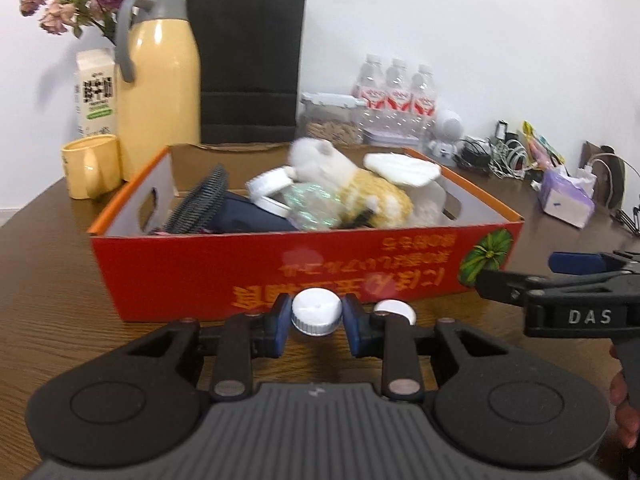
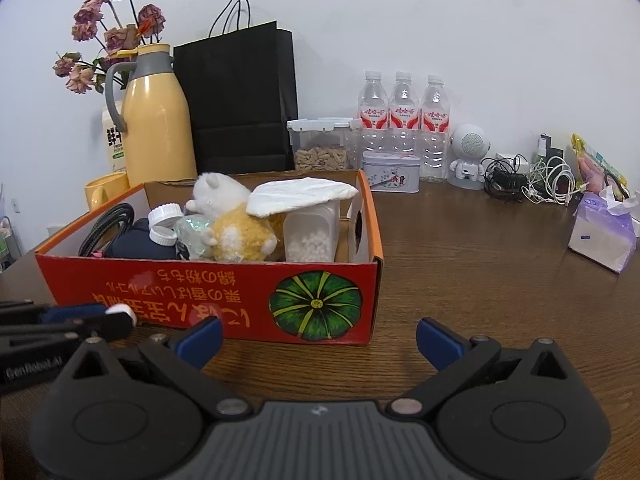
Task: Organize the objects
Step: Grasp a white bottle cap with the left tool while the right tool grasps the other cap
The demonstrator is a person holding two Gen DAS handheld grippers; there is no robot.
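Wooden table [image 2: 460, 260] carries a red cardboard box [image 1: 280, 272] of sundries. Left gripper [image 1: 316, 322] pinches a white ribbed cap [image 1: 316, 312] just before the box, presumably for deposit. Right gripper [image 2: 320, 340] hangs wide, empty.

A dark brown wood-grain table [image 2: 460, 280] carries a red cardboard box printed with a green pumpkin [image 2: 224, 300]. Behind it stand a yellow mug [image 1: 90, 168], a tall yellow thermos jug [image 2: 158, 120], a black paper bag [image 2: 240, 100], a clear seed-filled container [image 2: 320, 144], three plastic water bottles [image 2: 404, 120], a small decorated tin [image 2: 390, 170], tangled cables [image 2: 528, 180] and a purple tissue pack [image 2: 602, 236].
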